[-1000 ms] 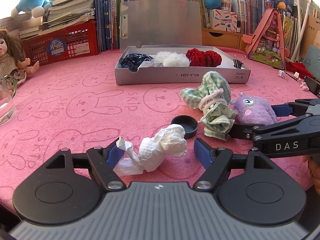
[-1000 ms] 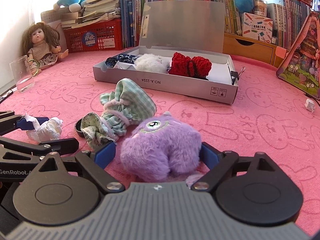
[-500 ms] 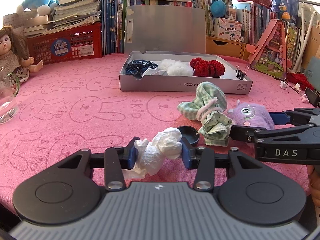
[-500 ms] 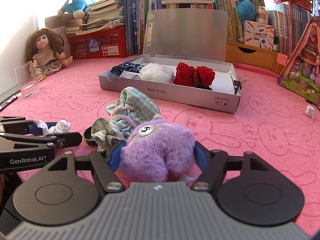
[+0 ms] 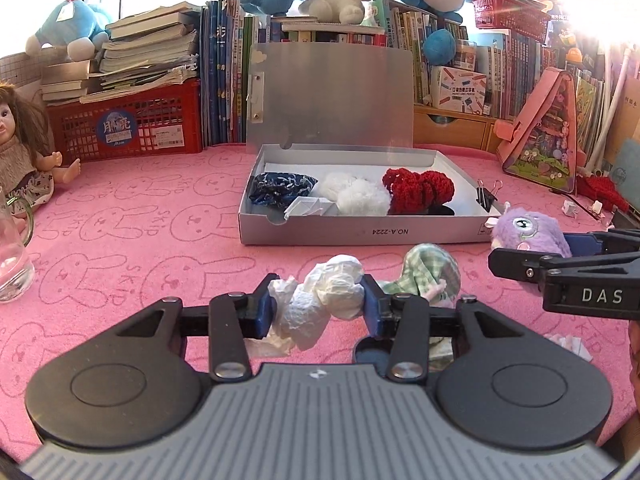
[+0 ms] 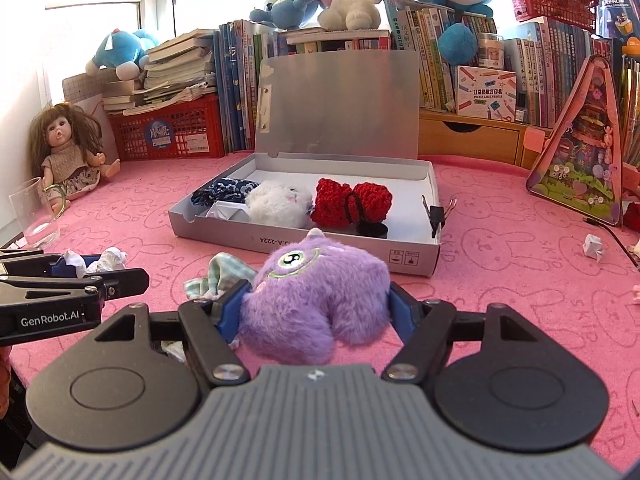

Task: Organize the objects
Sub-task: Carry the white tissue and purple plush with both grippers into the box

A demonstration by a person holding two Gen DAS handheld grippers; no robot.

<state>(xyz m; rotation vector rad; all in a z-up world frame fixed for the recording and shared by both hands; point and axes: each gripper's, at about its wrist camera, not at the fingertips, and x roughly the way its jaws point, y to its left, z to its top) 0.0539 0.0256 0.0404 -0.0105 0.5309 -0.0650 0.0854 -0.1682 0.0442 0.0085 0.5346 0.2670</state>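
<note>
White crumpled tissue [image 5: 326, 300] sits clamped in the left gripper [image 5: 318, 308], purple plush [image 6: 316, 296] in the right gripper [image 6: 316, 308].

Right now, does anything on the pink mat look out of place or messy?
Yes. A green checked cloth pouch lies crumpled on the mat before the open grey cardboard box, and small crumpled white paper scraps lie scattered at the right, outside the box.

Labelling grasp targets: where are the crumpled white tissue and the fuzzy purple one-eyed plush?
crumpled white tissue [image 5: 324, 300], left wrist view, on its bunched middle.
fuzzy purple one-eyed plush [image 6: 316, 296], right wrist view, on its furry body.
</note>
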